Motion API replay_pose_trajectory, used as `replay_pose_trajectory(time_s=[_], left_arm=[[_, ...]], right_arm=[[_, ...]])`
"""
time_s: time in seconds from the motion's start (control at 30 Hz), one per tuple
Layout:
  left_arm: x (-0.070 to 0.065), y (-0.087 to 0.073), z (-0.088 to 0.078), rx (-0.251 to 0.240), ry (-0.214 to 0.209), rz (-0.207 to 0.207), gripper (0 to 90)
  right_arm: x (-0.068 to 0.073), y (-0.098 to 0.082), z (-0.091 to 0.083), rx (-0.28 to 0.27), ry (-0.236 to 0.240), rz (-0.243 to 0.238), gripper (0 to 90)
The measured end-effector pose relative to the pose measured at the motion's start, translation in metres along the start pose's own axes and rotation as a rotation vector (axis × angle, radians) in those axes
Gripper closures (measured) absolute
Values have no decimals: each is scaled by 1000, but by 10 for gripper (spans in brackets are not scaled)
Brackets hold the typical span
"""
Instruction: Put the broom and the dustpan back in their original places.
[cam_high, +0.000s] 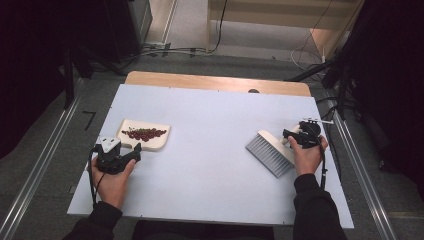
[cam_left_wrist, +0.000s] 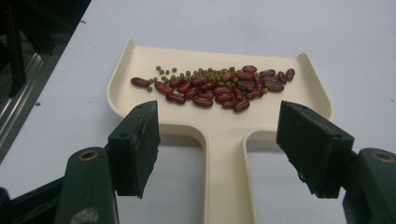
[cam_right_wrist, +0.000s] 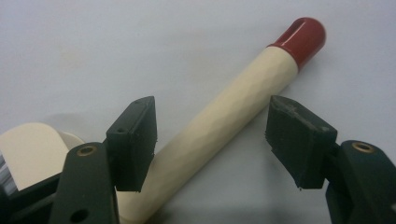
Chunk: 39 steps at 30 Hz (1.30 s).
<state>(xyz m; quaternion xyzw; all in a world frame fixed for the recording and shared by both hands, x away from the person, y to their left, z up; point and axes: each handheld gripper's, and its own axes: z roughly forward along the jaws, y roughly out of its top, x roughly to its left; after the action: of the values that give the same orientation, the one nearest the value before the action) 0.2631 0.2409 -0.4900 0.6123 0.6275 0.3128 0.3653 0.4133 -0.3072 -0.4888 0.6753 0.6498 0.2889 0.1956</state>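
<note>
Your left gripper (cam_left_wrist: 219, 149) stands with its jaws wide, one on each side of the dustpan (cam_left_wrist: 224, 140) handle and clear of it; the pan lies flat on the table (cam_high: 210, 150) near its left edge, holding a band of beans (cam_left_wrist: 219, 86), red mixed with small green. Your right gripper (cam_right_wrist: 212, 140) is likewise wide, its jaws astride the cream handle of the brush (cam_right_wrist: 224, 121) without pressing it; the brush lies on the table at the right, red cap pointing away, grey bristles (cam_high: 270, 152) toward the middle.
</note>
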Motion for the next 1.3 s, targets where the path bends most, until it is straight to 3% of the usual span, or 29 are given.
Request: replay_pose_trajectory(time_s=[0.17, 0.23, 0.47, 0.6, 0.7, 1.03, 1.3], left_arm=[[1, 0, 0, -1, -2, -5, 316], [1, 0, 0, -4, -3, -4, 316], [2, 0, -1, -7, -9, -4, 323], [1, 0, -1, -8, -11, -2, 323], [1, 0, -1, -7, -10, -3, 323], [3, 0, 0, -9, 0, -8, 321], [5, 0, 1, -7, 5, -14, 312]], right_arm=[[5, 7, 8, 54, -40, 30, 391], [8, 8, 10, 54, -57, 6, 413], [12, 10, 10, 63, -2, -35, 553], [7, 9, 6, 81, 13, -71, 629], [5, 6, 1, 85, -2, -98, 666], [5, -16, -11, 33, -41, -17, 675], [5, -17, -11, 26, -37, -39, 669]])
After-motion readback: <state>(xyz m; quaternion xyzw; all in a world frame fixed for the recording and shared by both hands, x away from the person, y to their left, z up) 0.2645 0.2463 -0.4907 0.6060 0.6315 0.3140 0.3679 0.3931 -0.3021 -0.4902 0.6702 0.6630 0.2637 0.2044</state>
